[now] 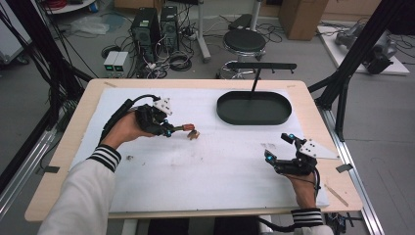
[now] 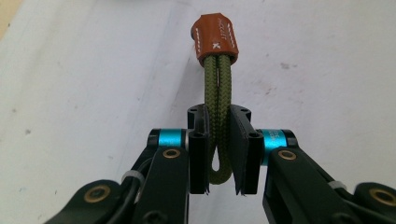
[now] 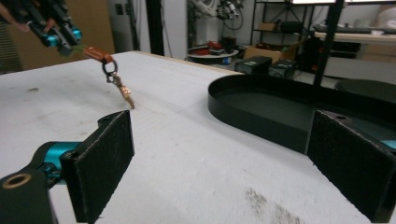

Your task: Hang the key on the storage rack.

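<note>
A keychain hangs in the air over the white mat: an olive-green cord loop [image 2: 218,88] bound by an orange-brown leather sleeve [image 2: 215,37], with a metal ring and a key [image 3: 125,93] dangling below. My left gripper [image 1: 171,130] is shut on the cord loop, with both pads pressing on the doubled cord. The key [image 1: 194,134] hangs just above the mat, left of centre. My right gripper [image 1: 277,147] rests near the table's front right, jaws wide apart with nothing between them [image 3: 219,140]. From there the left gripper [image 3: 65,39] is at the upper left.
A black oval tray [image 1: 253,120] sits at the back right of the mat, its rim [image 3: 252,121] close ahead of my right gripper. A thin black post with a crossbar [image 1: 262,65] rises behind the tray. Small dark stains [image 1: 269,145] mark the mat.
</note>
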`<move>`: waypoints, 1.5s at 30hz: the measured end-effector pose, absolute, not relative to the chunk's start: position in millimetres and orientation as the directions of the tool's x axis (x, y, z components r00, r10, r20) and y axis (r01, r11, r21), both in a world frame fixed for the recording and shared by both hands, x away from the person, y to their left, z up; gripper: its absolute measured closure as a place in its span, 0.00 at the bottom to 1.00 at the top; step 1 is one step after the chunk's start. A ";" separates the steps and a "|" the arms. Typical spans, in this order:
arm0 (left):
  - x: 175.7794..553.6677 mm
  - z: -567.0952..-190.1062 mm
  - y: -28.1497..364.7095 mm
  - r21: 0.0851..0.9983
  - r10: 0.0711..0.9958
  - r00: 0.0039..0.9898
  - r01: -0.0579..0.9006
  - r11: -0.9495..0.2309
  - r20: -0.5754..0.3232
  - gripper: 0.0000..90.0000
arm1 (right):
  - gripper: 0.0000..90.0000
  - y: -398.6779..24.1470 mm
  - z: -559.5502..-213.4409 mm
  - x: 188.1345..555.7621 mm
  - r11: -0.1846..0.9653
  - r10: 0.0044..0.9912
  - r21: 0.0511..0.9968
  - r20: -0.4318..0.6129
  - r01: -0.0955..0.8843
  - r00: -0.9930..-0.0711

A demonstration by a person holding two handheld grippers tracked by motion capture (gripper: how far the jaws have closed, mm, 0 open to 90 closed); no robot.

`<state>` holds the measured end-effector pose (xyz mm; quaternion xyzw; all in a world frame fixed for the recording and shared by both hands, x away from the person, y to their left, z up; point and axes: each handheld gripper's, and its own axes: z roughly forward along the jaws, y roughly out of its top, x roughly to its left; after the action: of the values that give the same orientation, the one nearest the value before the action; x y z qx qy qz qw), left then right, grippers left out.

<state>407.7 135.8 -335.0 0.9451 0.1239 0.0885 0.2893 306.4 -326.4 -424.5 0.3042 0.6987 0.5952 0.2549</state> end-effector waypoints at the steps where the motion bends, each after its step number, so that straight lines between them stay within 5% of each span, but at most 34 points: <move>1: 406.2 -333.0 134.2 0.575 0.284 0.954 0.180 -0.798 0.096 0.87 | 0.08 -326.4 -424.5 306.4 0.106 0.729 0.987 0.006 0.122 -0.685; 10: 398.1 -316.2 123.8 0.627 0.242 0.967 0.138 -0.767 0.084 0.87 | 0.08 -311.1 -390.8 322.6 0.178 0.587 0.976 -0.006 0.123 -0.810; 45: 387.7 -299.4 63.2 0.715 0.081 0.997 0.057 -0.697 -0.001 0.87 | 0.08 -240.8 -320.3 363.0 0.456 0.228 0.890 -0.119 -0.002 -0.966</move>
<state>387.7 63.2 -299.4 0.9209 0.0376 0.0153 0.3876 363.0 -240.8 -320.3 0.0668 0.8459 0.5174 0.1112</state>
